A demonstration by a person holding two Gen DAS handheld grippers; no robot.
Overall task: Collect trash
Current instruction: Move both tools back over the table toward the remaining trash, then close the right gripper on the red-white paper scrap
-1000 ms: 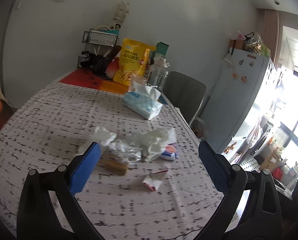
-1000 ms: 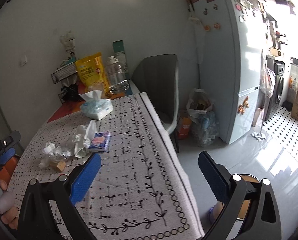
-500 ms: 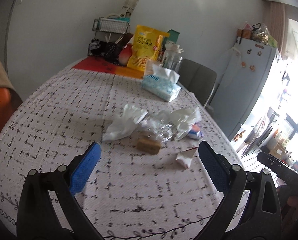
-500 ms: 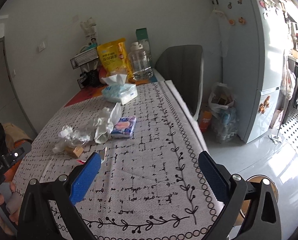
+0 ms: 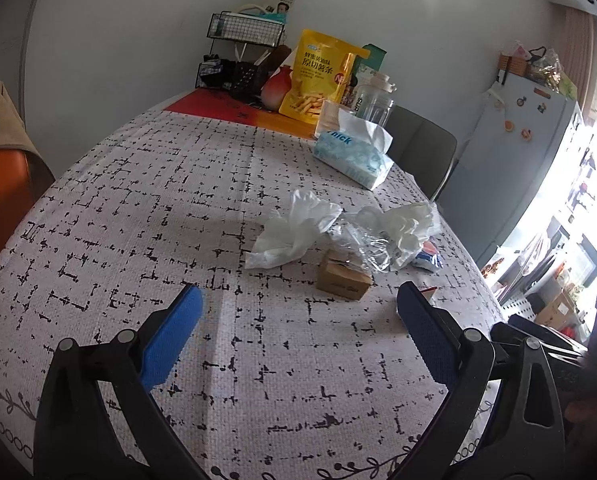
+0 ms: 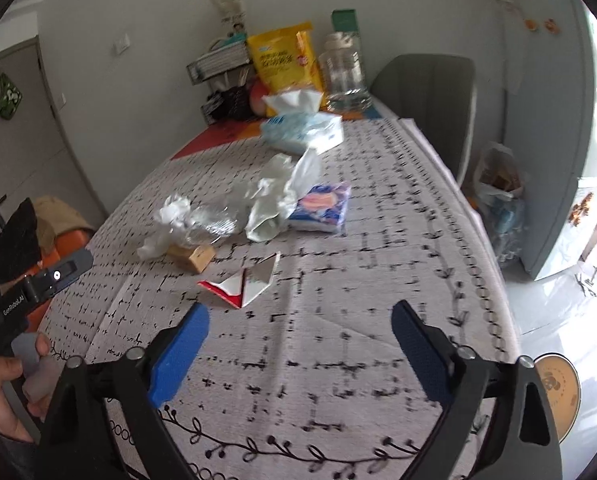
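The left tongs [image 5: 298, 308] stand wide and empty above the bench [image 5: 138, 200]; the brown carton [image 5: 343, 278] lies toward one o'clock. The right tongs [image 6: 300, 324], wide with jaws closing on nothing, have the red-and-white wrapper [image 6: 244, 282] just ahead at eleven o'clock, untouched.
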